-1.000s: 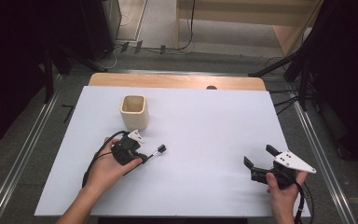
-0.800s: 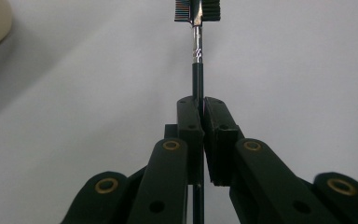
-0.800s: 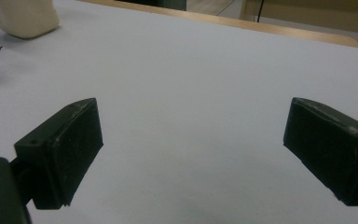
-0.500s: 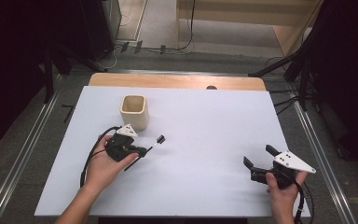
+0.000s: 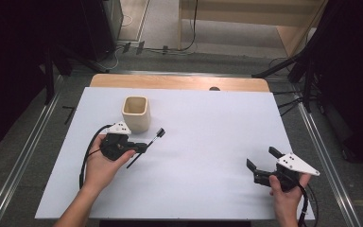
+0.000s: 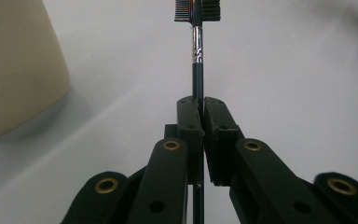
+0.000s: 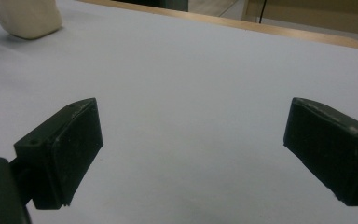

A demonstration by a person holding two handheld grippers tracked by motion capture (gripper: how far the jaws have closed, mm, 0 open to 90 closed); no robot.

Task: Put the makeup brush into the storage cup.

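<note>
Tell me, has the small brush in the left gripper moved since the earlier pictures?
Yes. The brush, clamped in the left gripper, has come closer to the beige cup.

The right tongs gape wide over the white table, cream cup far off.

Cup cropped at frame edge (brush head tip perhaps too)

A lab recording rig: white table framed by metal rails, floor cables.
</note>
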